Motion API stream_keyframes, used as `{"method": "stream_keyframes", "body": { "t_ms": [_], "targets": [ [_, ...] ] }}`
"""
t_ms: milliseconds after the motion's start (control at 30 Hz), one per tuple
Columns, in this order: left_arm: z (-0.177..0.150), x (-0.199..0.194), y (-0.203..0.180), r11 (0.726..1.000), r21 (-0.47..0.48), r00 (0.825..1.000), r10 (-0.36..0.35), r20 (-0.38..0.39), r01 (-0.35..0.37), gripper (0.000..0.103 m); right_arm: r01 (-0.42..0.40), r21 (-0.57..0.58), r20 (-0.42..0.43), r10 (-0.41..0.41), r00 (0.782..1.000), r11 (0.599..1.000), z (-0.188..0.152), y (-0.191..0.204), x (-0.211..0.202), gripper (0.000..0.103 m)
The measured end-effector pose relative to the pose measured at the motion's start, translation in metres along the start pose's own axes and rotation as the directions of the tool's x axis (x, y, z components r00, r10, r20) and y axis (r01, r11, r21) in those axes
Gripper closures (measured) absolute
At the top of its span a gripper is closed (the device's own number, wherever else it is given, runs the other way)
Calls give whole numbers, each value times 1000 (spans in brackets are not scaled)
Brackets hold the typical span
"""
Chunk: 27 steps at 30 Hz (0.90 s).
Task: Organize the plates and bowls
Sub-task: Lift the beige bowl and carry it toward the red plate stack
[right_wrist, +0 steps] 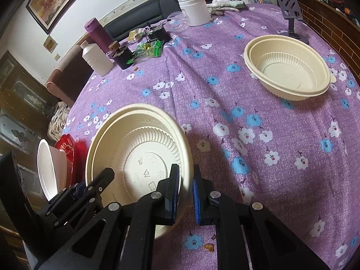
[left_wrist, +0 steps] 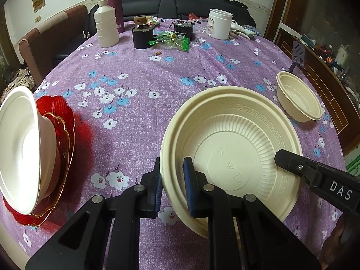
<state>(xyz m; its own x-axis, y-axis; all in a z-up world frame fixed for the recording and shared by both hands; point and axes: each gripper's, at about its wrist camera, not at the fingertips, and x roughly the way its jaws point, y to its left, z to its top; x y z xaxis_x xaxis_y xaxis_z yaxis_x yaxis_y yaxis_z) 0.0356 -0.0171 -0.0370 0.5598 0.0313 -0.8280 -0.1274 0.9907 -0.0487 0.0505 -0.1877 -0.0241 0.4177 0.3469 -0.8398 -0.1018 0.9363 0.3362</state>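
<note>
A large cream plastic bowl point(left_wrist: 231, 148) point(right_wrist: 144, 157) with a ribbed inside is held between both grippers. My left gripper point(left_wrist: 172, 184) is shut on its left rim, one blue pad inside and one outside. On the opposite rim my right gripper point(right_wrist: 185, 189) is shut the same way; one of its black fingers point(left_wrist: 315, 175) shows in the left wrist view. A second cream bowl point(left_wrist: 299, 96) point(right_wrist: 288, 67) stands on the cloth at the far right. At the left edge a white bowl point(left_wrist: 20, 148) point(right_wrist: 47, 171) rests on stacked red plates point(left_wrist: 60, 112) point(right_wrist: 66, 144).
The round table has a purple flowered cloth point(left_wrist: 139, 72). At its far side stand a white bottle point(left_wrist: 106, 25), a purple flask point(left_wrist: 114, 4), a white jar point(left_wrist: 219, 23), black parts and green packets point(left_wrist: 173, 41). A purple phone stand point(right_wrist: 292, 15) rises behind the second bowl. Crumbs point(right_wrist: 209, 246) lie near me.
</note>
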Motion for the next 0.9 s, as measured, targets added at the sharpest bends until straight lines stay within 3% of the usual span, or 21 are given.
{"method": "stream_keyframes", "body": {
  "t_ms": [900],
  "targets": [
    [-11, -11, 8, 1000, -6, 1000, 1, 10, -1, 88, -22, -17, 12, 22, 1000, 1000, -11, 6, -6, 92]
  ]
}}
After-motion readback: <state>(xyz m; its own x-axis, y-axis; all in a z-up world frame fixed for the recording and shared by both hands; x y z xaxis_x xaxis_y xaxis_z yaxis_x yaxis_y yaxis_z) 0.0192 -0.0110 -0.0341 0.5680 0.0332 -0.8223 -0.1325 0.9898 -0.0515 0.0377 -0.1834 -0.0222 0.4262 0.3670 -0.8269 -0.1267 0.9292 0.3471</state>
